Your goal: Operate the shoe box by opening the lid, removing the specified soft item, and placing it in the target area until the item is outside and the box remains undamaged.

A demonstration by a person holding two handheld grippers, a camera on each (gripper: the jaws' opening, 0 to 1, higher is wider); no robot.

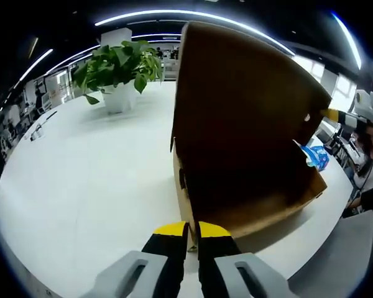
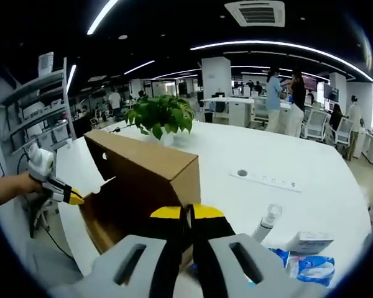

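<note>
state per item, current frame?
shoe box: lid raised, interior looks empty in the left gripper view
left tongs: shut on the box edge
right tongs: shut, at the box
blue packet: on table, outside box
spray bottle: upright

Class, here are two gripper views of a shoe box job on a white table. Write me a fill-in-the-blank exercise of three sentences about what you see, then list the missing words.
1. The cardboard shoe box stands on a table whose colour is ____.
2. Behind the box, the potted plant has leaves of the colour ____.
3. The tips of the left gripper are coloured ____.

Missing words: white; green; yellow
</note>
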